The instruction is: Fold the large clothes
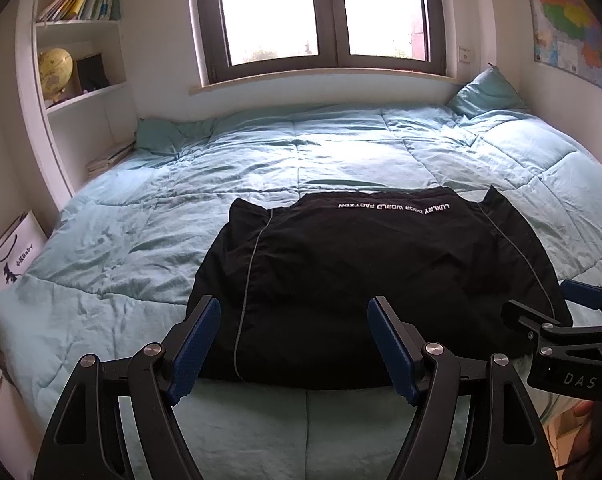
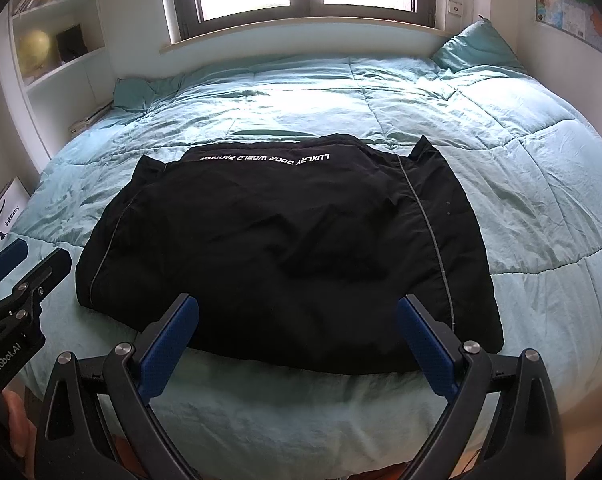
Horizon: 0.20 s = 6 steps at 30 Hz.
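Observation:
A black jacket (image 1: 381, 280) (image 2: 285, 248) with white lettering and grey piping lies folded flat on the light teal quilt (image 1: 261, 160) (image 2: 521, 200), close to the bed's front edge. My left gripper (image 1: 293, 320) hovers open over the jacket's near left part, nothing between its blue pads (image 1: 199, 340). My right gripper (image 2: 299, 304) is open as well, above the jacket's near edge, with bare blue pads (image 2: 425, 344). Each gripper shows in the other's view: the right gripper (image 1: 549, 300) at the jacket's right corner, the left gripper (image 2: 33, 258) by its left side.
A teal pillow (image 1: 489, 92) leans in the back right corner under the window (image 1: 321, 16). White shelves (image 1: 81, 92) with books and a globe (image 1: 55, 68) stand on the left. A white paper bag (image 1: 11, 256) rests beside the bed. A map (image 1: 573, 20) hangs on the right wall.

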Motion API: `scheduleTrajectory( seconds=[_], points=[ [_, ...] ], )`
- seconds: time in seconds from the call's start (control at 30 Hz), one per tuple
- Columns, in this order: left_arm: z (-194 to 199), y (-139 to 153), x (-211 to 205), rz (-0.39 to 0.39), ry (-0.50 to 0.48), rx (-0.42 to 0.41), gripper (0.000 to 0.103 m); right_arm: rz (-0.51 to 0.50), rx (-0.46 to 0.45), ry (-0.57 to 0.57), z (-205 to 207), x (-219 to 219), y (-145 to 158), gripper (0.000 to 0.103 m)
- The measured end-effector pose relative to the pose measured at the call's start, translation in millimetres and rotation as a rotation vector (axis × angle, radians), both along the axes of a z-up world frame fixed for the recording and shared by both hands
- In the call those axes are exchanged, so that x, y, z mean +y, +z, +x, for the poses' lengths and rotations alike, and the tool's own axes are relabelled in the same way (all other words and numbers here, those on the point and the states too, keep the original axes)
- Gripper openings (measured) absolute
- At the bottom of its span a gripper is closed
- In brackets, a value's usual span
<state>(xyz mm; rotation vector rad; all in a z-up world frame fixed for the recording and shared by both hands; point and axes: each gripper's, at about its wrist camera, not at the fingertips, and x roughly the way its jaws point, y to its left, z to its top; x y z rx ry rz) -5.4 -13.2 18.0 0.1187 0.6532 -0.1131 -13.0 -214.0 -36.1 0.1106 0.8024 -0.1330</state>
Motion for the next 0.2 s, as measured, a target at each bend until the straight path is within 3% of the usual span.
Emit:
scheduleTrajectory(
  seconds=[0.2],
  points=[
    [-2.1,2.0,3.1,0.005,-0.012,-0.047,0.077,-0.003,0.007,-0.004,1.6,2.5,-2.7,0.1]
  ],
)
